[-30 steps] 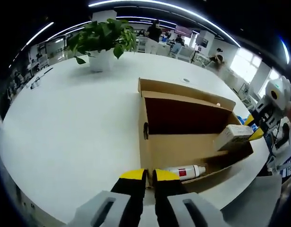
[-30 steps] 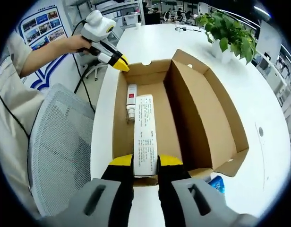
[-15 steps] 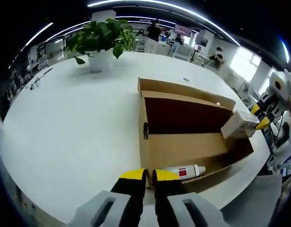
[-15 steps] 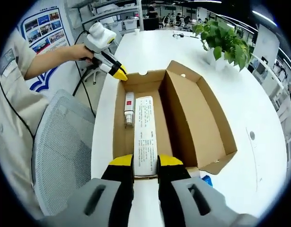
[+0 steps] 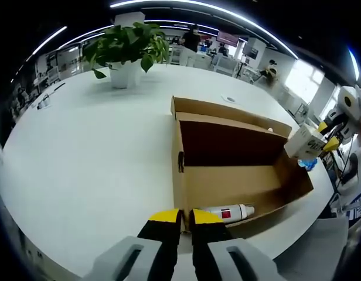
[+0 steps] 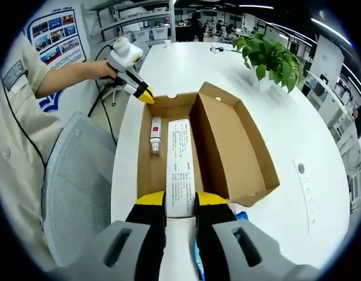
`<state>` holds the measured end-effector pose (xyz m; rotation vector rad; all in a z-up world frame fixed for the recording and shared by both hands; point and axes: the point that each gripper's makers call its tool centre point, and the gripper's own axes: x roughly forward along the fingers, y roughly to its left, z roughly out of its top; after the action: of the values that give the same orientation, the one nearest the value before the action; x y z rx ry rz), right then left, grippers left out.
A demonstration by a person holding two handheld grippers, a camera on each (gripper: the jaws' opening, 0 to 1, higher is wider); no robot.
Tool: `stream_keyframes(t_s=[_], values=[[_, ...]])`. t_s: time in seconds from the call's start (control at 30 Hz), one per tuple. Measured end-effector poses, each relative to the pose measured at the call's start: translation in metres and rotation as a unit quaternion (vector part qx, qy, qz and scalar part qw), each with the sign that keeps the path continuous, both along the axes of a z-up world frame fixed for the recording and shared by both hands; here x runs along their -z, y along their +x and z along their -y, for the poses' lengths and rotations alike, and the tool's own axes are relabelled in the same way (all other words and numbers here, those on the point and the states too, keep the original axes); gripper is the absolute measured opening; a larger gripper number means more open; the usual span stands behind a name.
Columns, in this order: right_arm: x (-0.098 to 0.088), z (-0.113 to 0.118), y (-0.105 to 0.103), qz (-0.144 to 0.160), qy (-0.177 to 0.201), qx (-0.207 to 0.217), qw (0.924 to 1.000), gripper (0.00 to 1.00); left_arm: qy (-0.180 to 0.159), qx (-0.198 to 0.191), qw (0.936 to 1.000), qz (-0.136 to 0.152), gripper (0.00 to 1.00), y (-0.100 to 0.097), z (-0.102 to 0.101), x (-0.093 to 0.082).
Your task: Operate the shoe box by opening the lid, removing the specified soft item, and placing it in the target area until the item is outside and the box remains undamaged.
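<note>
White carton [image 6: 180, 167] clamped in right tool [image 6: 180, 202] above shoe box [image 6: 227, 140] (left tool [image 5: 185, 218] together).

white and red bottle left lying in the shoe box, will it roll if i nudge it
Probably yes: the bottle looks cylindrical and lies on its side on the flat floor of the shoe box, so a sideways push could roll it. It lies close to the box's side wall, which should stop it soon. It looks rigid and small, so likely light, though its contents cannot be told.
</note>
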<state>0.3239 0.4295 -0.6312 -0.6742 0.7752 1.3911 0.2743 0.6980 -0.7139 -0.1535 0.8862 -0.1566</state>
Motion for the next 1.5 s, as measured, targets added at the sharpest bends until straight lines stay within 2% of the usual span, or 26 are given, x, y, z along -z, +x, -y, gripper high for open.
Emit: stream_keyframes(t_s=[0.57, 1.17, 1.5], values=[[-0.011, 0.042, 0.014, 0.016, -0.012, 0.000, 0.9998, 0.15, -0.004, 0.003, 1.0000, -0.002, 0.06, -0.002, 0.004, -0.002], [-0.007, 0.101, 0.044, 0.039, -0.057, 0.012, 0.9975, 0.15, -0.009, -0.001, 0.9999, -0.005, 0.06, 0.000, 0.002, -0.001], [0.004, 0.136, 0.062, 0.043, -0.083, 0.032, 0.9952, 0.15, -0.008, -0.004, 1.0000, -0.003, 0.06, 0.000, 0.001, 0.000]])
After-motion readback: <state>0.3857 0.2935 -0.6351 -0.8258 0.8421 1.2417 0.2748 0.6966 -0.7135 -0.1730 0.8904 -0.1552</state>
